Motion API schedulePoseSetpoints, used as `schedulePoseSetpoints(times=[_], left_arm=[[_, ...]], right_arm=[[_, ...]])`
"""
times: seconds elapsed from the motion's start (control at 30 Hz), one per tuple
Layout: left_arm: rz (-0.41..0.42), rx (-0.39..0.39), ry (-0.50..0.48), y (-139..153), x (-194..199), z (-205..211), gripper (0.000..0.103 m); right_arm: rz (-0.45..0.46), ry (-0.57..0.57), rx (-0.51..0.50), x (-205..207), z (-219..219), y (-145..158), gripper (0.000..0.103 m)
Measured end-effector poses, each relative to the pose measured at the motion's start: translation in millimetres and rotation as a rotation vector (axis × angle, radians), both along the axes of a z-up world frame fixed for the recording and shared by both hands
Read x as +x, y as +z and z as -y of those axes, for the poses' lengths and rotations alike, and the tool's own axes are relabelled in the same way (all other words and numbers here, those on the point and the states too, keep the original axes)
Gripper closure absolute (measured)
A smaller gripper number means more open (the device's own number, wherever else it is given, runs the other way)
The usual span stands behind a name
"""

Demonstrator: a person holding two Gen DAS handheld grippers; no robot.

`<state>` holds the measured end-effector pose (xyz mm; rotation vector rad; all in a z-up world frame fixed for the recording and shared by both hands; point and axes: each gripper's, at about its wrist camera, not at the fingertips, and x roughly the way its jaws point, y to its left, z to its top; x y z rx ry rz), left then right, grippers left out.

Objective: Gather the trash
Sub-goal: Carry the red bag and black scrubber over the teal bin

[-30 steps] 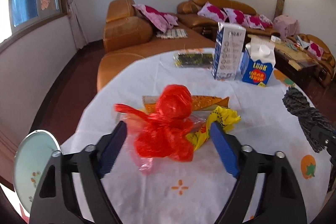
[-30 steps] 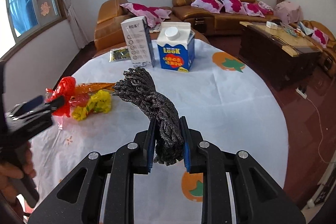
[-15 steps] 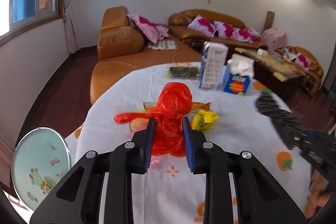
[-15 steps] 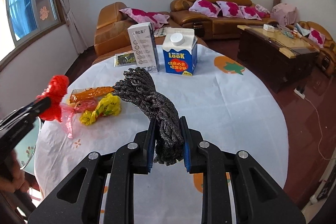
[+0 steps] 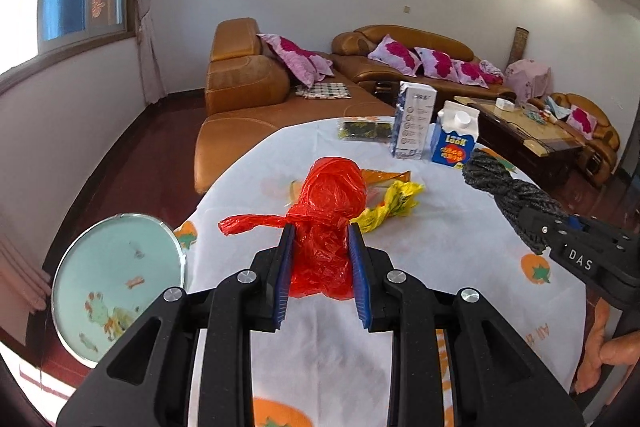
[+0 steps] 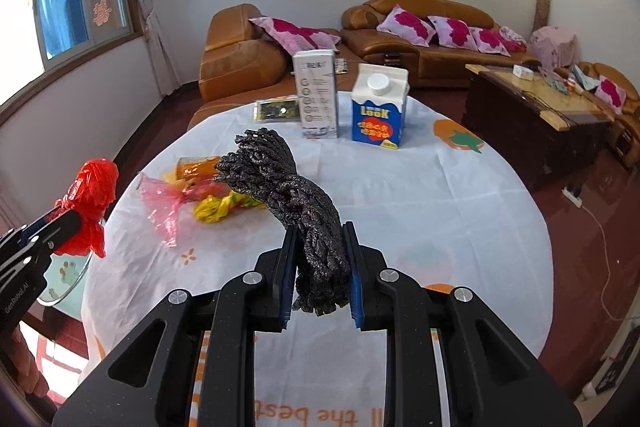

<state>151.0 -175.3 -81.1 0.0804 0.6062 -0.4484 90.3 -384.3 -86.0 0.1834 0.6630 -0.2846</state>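
Left gripper (image 5: 320, 255) clamped on red plastic bag (image 5: 330, 203), lifted off the table, near the table edge above a round glass stool top (image 5: 116, 279). Right gripper (image 6: 318, 265) pinching dark twisted rope bundle (image 6: 288, 187), also held up over the white tablecloth (image 6: 420, 195). On the cloth beyond: pink plastic film (image 6: 162, 203), yellow wrapper (image 6: 218, 207), orange packet (image 6: 196, 166). Further back: blue milk carton (image 6: 378, 107), tall white carton (image 6: 318, 95), dark seaweed packet (image 6: 276, 110). Brown sofa (image 6: 240, 59) behind.
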Motion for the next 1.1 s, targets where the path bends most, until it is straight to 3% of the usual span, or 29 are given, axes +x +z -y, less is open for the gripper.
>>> schedulePoseSetpoints(times=[1.1], left_arm=[[-0.008,-0.027,0.187,-2,1,-83,0.077]], right_arm=[[0.019,0.144,-0.05,23,-92,11,0.08]])
